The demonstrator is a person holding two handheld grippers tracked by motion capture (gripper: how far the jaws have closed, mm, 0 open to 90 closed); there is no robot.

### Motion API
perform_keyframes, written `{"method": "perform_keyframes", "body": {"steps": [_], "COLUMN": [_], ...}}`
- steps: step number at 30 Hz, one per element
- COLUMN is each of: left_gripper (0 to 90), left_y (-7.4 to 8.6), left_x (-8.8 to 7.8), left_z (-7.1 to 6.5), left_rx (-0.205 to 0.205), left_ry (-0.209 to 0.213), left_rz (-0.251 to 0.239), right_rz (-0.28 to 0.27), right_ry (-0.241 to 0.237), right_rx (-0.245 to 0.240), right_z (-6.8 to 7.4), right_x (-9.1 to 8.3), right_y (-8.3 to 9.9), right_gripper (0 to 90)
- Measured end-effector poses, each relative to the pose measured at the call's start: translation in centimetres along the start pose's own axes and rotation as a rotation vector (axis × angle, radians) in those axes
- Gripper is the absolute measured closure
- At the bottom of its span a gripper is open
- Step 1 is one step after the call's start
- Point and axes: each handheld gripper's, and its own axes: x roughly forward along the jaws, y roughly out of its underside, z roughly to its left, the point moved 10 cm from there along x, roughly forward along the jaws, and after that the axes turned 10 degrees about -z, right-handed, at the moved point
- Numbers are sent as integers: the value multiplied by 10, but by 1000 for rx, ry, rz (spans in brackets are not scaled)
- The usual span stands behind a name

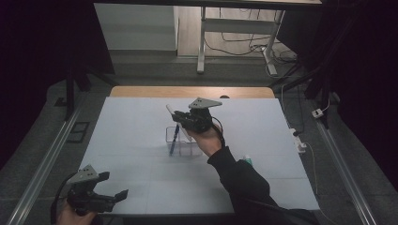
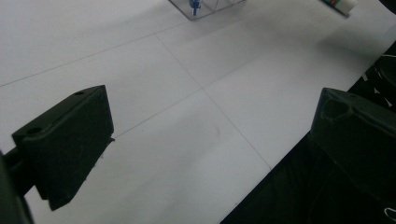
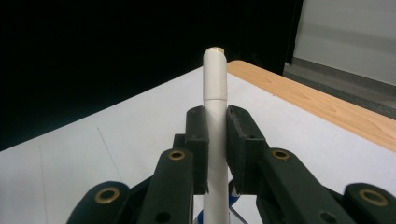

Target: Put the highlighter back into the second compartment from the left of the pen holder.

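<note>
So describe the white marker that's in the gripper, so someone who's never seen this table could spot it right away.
On the white table, look near the middle at the clear plastic holder. Just above it the right gripper is shut on the white marker, a plain white barrel. The blue pen stands inside the holder, while the marker is held above it.

Marker point(image 3: 215, 121): smooth matt white plastic. Holder point(image 1: 184, 142): clear glossy plastic. Table point(image 3: 327, 105): wood edge, matt white sheet.

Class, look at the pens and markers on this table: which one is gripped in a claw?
The white marker, clamped between the right claw's jaws above the clear holder. The blue pen stands inside that holder, ungripped.
</note>
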Motion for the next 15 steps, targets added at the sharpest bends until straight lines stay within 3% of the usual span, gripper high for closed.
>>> {"method": "perform_keyframes", "body": {"steps": [5,15], "left_gripper": [0,0], "left_y": [0,0], "left_x": [0,0], "left_z": [0,0], "left_rx": [0,3], "left_ry": [0,1], "left_rz": [-1,0], "right_rz": [-2,41], "right_ry": [3,-21], "right_rx": [9,-22], "right_z": [1,7], "right_x": [3,2], "right_y": [5,20], "right_gripper": [790,786]}}
